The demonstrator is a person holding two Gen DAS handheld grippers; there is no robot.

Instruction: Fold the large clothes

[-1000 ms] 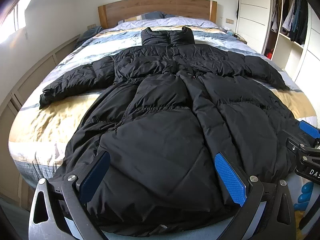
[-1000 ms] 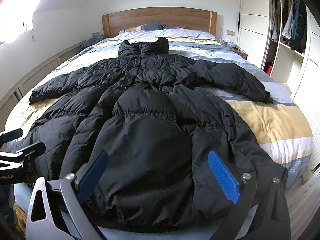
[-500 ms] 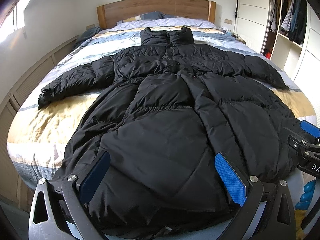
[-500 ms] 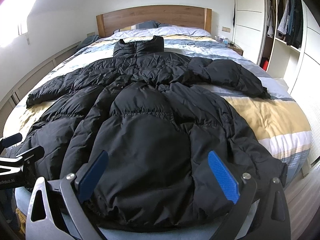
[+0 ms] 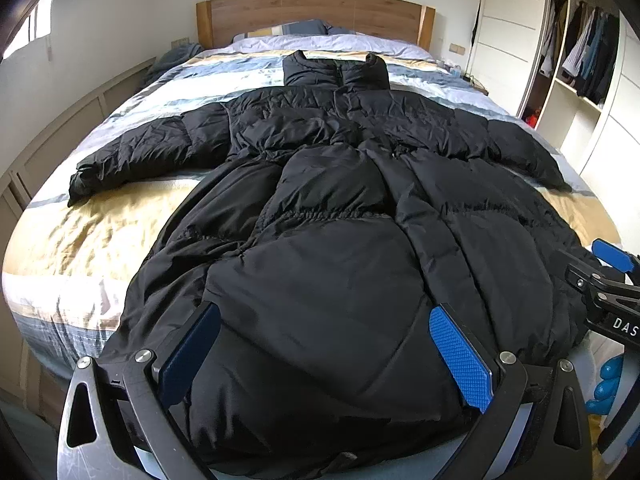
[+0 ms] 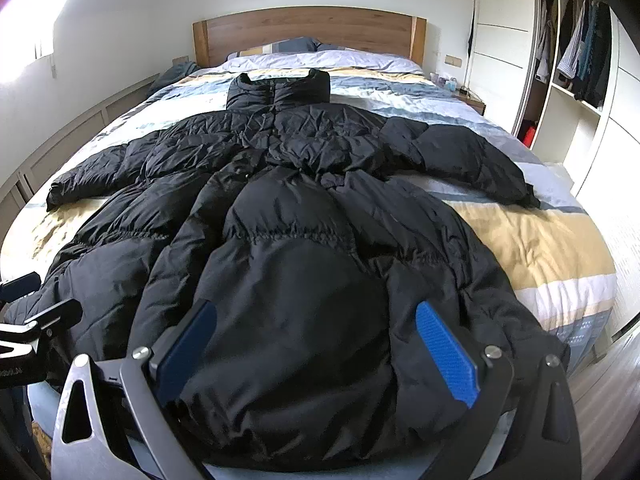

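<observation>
A long black puffer coat [image 5: 332,240] lies spread flat on the bed, front up, collar toward the headboard and both sleeves out to the sides. It also shows in the right wrist view [image 6: 304,240]. My left gripper [image 5: 324,348] is open, its blue pads wide apart over the coat's hem on the left half. My right gripper [image 6: 316,344] is open over the hem on the right half. The right gripper shows at the edge of the left wrist view [image 5: 612,280], and the left gripper shows at the edge of the right wrist view [image 6: 24,312]. Neither holds anything.
The bed [image 5: 80,240] has a striped yellow, blue and white cover and a wooden headboard [image 5: 316,12]. An open wardrobe [image 5: 584,60] with hanging clothes stands at the right. A panelled wall [image 5: 60,140] runs along the left. A nightstand [image 6: 468,96] sits by the headboard.
Both grippers have shifted slightly along the foot of the bed; the view has drifted a little. The coat has not moved and both grippers stay open.
</observation>
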